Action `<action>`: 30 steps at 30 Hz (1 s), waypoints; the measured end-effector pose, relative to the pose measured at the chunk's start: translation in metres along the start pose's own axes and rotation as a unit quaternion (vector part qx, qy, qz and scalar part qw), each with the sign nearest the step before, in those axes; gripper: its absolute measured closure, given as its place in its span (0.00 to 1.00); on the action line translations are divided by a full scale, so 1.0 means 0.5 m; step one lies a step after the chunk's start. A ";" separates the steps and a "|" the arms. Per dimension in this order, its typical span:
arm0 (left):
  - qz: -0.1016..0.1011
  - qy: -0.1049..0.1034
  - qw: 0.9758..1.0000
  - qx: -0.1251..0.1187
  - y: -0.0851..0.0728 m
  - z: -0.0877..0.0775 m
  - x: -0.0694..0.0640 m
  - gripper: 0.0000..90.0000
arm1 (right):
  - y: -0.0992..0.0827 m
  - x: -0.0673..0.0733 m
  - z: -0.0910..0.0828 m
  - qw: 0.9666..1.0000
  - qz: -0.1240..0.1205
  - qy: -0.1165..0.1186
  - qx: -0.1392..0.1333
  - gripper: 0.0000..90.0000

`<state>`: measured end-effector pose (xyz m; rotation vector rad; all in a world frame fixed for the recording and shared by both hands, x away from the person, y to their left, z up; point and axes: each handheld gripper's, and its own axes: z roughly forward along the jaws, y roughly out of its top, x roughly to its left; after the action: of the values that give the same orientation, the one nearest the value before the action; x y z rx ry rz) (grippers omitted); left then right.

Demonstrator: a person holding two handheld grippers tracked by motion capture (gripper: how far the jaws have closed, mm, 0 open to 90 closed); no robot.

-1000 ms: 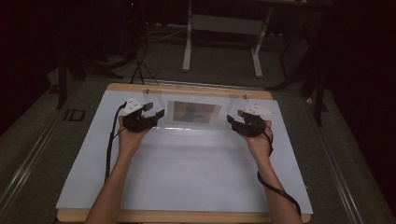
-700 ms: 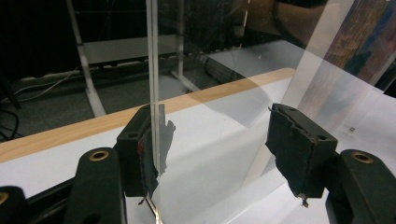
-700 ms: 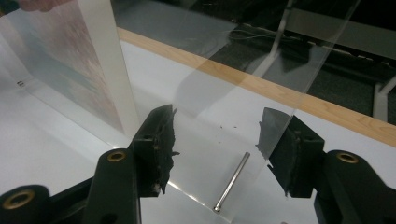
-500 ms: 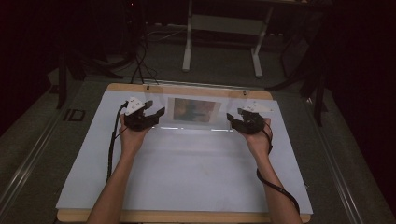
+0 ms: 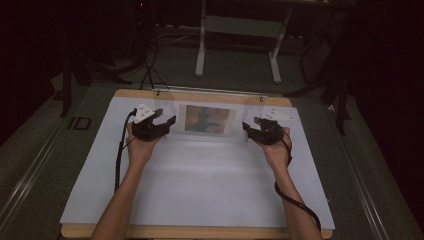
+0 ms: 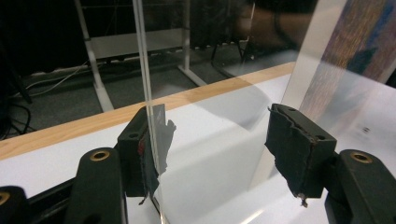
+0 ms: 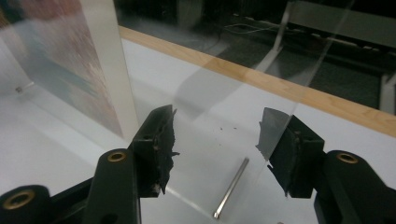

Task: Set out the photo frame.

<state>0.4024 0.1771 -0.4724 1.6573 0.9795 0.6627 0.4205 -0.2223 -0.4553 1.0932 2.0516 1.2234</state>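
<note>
The left tool [image 5: 159, 125] is seen at the left end of a clear plastic picture frame [image 5: 207, 120] that stands upright near the far edge of the desk [image 5: 200, 200]. In the left gripper view its jaws are wide apart; the frame's left edge [image 6: 148, 93] lies against the left pad, the other pad standing clear, so nothing is clamped.

The frame holds a printed picture [image 5: 207, 119] at its middle. It is judged rigid, light, smooth and slippery, and liable to scratch or crack if pinched hard or tipped. A metal pin [image 7: 231, 186] is noted at its base in the right gripper view.

The right tool [image 5: 255, 130] is seen at the frame's right end, jaws likewise wide apart, with the clear panel passing between them and nothing clamped.

Hold is best taken on the bare side margins, low down, both ends together, with even pressure.
</note>
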 end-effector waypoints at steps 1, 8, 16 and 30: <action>0.000 -0.001 1.000 0.001 0.000 -0.002 0.000 0.42 | -0.001 0.002 -0.002 1.000 0.000 0.001 0.000 0.50; -0.003 -0.003 1.000 0.011 -0.001 -0.018 -0.008 0.42 | -0.006 0.012 -0.015 1.000 0.004 0.003 0.001 0.50; -0.010 -0.004 1.000 0.011 -0.004 -0.040 -0.023 0.42 | -0.013 0.025 -0.040 1.000 0.004 0.004 -0.001 0.50; -0.026 -0.019 0.999 0.021 0.004 -0.057 -0.038 0.43 | -0.013 0.032 -0.079 1.000 0.012 0.008 -0.010 0.50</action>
<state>0.3702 0.1749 -0.4611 1.6710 1.0114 0.5775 0.3798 -0.2292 -0.4430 1.1052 2.0402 1.2645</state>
